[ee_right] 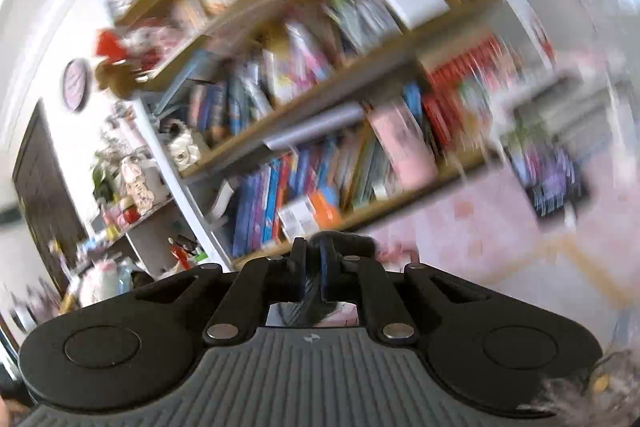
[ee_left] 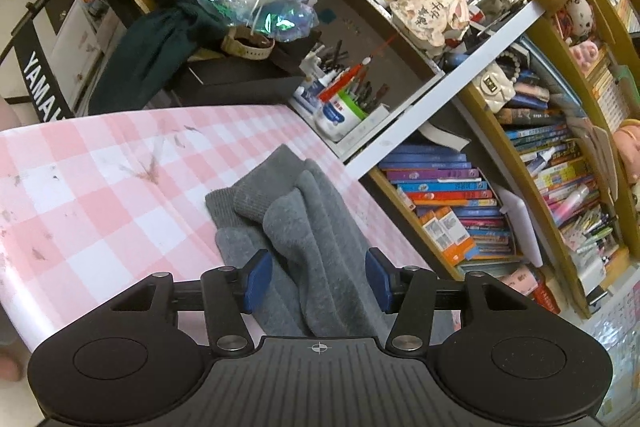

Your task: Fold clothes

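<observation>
Grey garment on pink-checked table; crowded bookshelves beside

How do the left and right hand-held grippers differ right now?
The left hand-held gripper is open, its blue pads wide apart over the grey garment on the pink checked table; the right hand-held gripper is shut on a dark bit of fabric. The left view is sharp, the right view motion-blurred and aimed at the bookshelf. Both have black linkages.
</observation>
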Action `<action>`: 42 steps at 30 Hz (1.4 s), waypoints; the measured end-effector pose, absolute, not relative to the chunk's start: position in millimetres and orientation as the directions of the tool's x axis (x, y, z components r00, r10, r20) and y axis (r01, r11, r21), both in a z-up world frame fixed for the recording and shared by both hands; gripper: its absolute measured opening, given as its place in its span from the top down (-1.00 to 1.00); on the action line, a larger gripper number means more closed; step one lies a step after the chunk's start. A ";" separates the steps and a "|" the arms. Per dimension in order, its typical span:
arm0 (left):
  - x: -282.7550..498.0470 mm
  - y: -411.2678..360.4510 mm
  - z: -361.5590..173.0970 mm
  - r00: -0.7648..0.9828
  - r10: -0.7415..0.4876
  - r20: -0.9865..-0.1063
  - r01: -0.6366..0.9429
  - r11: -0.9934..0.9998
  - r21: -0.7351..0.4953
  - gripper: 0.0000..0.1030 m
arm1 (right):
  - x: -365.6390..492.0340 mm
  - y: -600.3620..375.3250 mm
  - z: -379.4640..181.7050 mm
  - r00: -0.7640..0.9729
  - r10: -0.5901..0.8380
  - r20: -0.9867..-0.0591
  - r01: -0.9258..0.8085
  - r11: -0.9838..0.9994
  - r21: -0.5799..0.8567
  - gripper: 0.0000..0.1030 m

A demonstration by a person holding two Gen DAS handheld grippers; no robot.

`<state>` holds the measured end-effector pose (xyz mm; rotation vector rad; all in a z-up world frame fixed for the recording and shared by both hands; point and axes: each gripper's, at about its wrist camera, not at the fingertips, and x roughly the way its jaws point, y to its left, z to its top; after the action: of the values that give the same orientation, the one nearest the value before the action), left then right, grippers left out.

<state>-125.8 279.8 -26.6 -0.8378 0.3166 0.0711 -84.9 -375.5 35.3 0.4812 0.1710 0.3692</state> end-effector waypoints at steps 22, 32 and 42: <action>-138.5 266.6 -18.3 0.928 0.054 -0.368 -0.282 0.747 -0.602 -0.61 | -73.1 -308.1 11.3 0.890 0.274 -0.364 -0.229 0.960 0.161 -0.75; -134.7 251.7 -18.1 0.903 0.163 -0.397 -0.373 0.756 -0.539 -0.72 | -60.9 -252.1 -4.6 0.820 0.399 -0.410 -0.381 0.916 0.129 -1.00; -119.9 216.4 -8.1 0.896 0.213 -0.389 -0.377 0.829 -0.414 -1.00 | -23.9 -197.9 -17.1 0.741 0.454 -0.496 -0.504 0.863 0.037 -1.00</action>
<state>-119.9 216.4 -8.1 -0.5043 0.3374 0.3195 -23.9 -197.9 -17.1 -0.1018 0.5164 0.5261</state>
